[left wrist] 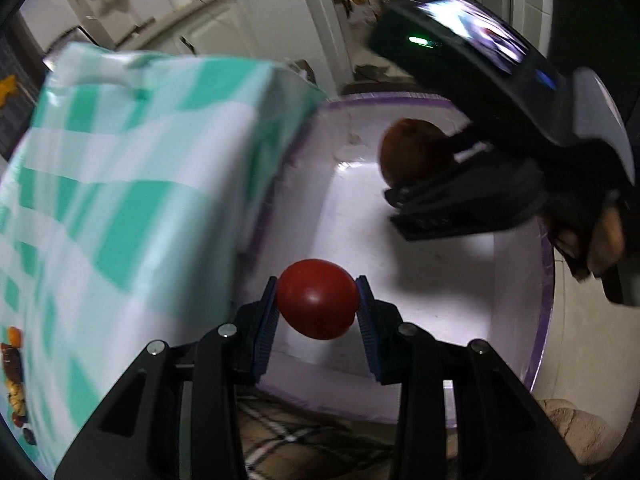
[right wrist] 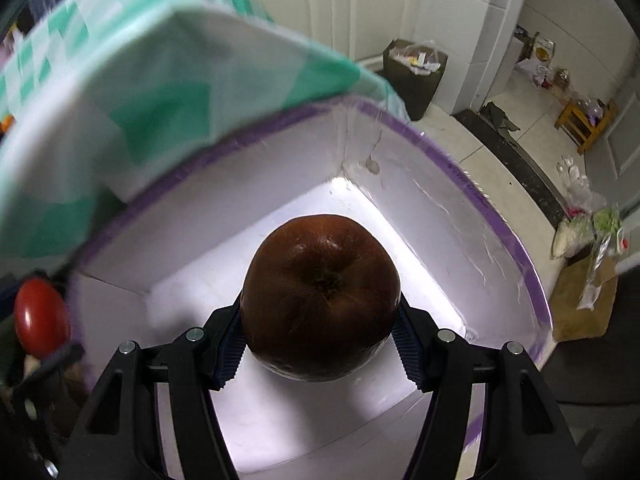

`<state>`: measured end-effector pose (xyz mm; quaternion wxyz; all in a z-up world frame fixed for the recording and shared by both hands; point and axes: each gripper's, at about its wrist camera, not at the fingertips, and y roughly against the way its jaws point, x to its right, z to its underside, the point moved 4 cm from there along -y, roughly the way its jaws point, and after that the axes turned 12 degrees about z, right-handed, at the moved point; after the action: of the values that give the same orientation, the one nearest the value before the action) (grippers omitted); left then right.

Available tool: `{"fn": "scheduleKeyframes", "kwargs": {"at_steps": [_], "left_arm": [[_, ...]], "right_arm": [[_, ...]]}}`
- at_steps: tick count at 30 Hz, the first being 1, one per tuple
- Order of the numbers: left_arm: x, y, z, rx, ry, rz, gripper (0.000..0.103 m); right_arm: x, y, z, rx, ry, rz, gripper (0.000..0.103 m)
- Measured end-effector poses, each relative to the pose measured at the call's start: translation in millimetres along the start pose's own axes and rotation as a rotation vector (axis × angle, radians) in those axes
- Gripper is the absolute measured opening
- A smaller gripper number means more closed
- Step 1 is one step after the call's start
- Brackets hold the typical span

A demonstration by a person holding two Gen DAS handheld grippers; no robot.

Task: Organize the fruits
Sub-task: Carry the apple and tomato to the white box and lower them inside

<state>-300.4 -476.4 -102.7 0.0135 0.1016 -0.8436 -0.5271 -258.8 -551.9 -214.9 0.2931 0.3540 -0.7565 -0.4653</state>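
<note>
The left gripper (left wrist: 317, 300) has its fingers clamped on a small smooth red tomato (left wrist: 317, 299), held above the near edge of a white box with a purple rim (left wrist: 546, 264). The right gripper (right wrist: 320, 332) has its fingers clamped on a large dark brown-red round fruit (right wrist: 320, 300), held inside the same box, above its bare white bottom. A green and white checked cloth (left wrist: 132, 184) hangs down from the counter just beside the box and covers its left wall. On the tiled floor (right wrist: 492, 168) beyond stand a dark bin (right wrist: 416, 76) and a cardboard box (right wrist: 584, 304).
</note>
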Motion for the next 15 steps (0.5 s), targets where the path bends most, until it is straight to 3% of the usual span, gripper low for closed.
{"fn": "scheduleKeyframes", "kwargs": {"at_steps": [6,15], "left_arm": [[9.1,-56.6,7.7,-0.138,0.013,0.082,0.038],[5.9,-108.8,26.3,-0.318,0.07,0.118,0.038]], "right_arm": [[-5.8,-46.5,-12.7,-0.104,0.11,0.066,0.062],[-21.7,-101.9,-11.6,-0.228,0.246,0.14,0.062]]}}
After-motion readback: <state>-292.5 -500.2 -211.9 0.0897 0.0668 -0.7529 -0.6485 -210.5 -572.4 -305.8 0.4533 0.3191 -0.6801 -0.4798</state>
